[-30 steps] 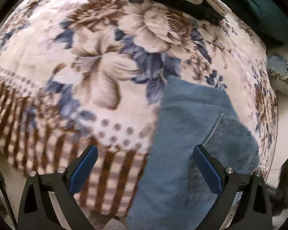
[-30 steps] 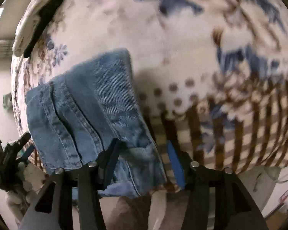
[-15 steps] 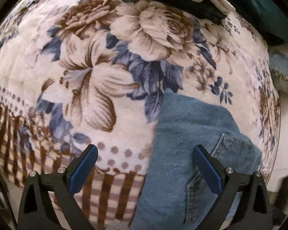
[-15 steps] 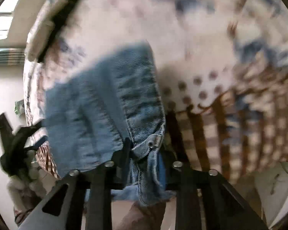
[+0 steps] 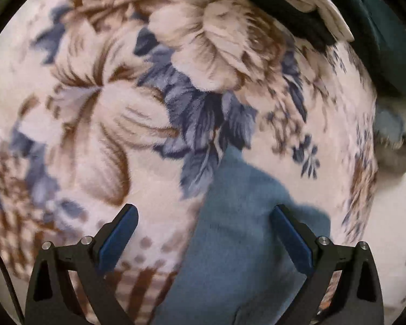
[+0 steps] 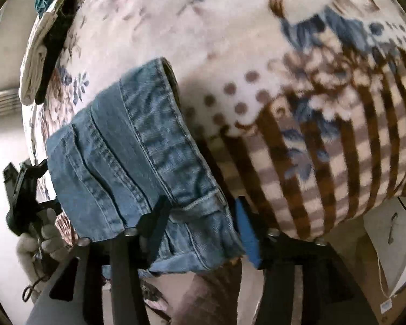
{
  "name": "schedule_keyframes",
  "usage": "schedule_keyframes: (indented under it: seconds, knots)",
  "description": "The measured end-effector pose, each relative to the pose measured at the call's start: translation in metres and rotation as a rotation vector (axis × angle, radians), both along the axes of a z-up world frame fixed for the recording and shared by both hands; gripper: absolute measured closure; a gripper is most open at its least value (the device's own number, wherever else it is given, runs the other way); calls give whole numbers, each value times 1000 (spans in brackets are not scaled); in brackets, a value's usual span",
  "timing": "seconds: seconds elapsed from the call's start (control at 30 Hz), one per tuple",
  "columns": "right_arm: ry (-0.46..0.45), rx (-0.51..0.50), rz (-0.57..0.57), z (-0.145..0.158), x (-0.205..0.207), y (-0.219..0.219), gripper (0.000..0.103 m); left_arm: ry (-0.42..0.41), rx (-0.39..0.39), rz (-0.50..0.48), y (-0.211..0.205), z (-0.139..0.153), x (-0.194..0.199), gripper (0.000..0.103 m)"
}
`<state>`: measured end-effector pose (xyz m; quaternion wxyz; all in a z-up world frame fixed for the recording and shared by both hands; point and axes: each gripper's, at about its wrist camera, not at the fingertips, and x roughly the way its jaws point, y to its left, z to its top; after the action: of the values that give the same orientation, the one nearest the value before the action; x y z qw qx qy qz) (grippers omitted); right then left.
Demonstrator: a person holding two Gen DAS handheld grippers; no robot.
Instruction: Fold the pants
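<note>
The blue denim pants (image 6: 132, 151) lie folded near the edge of a bed with a floral blanket (image 6: 257, 40). In the right wrist view the waistband end hangs over the bed edge, between the fingers of my right gripper (image 6: 200, 214), whose jaws stand open around the fabric. In the left wrist view the pants (image 5: 238, 238) show blurred at the lower middle. My left gripper (image 5: 204, 224) is open above them, its right finger over the denim and its left finger over the blanket (image 5: 121, 108).
Folded white and black clothes (image 5: 297, 2) and a dark green item (image 5: 379, 27) lie at the far side of the bed. The other hand-held gripper (image 6: 21, 187) shows at the left in the right wrist view. Pale floor lies beyond the bed.
My right gripper was shut on the waistband half a second ago and now stands open around it. The left view has shifted forward over the blanket and the pants.
</note>
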<state>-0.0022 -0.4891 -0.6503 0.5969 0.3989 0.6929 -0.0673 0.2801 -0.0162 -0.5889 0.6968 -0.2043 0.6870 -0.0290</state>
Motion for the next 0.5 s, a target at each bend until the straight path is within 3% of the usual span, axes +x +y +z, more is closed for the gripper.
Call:
schedule_keyframes:
  seconds: [0.03,0.1,0.2,0.27,0.4,0.5]
  knots:
    - [1,2,11,-2,3,-4,48,2,5,-1,-1,-7,4,20]
    - [9,-36,61,-10,11,4,48,2,69,-44,-9,-20,8,37]
    - [-6,-128,118,-19,15,19,48,-33,166,-140,-23,-31,9,37]
    - [2,-154,144,-26,23,29,48,-37,187,-167,-28,-31,10,36]
    - [29,-157,168,-14,38,32,43,-9,136,-111,-15,-3,14,38]
    - [-49,-200,180,19,52,31,42,-106,6,-80,-13,49,0,38]
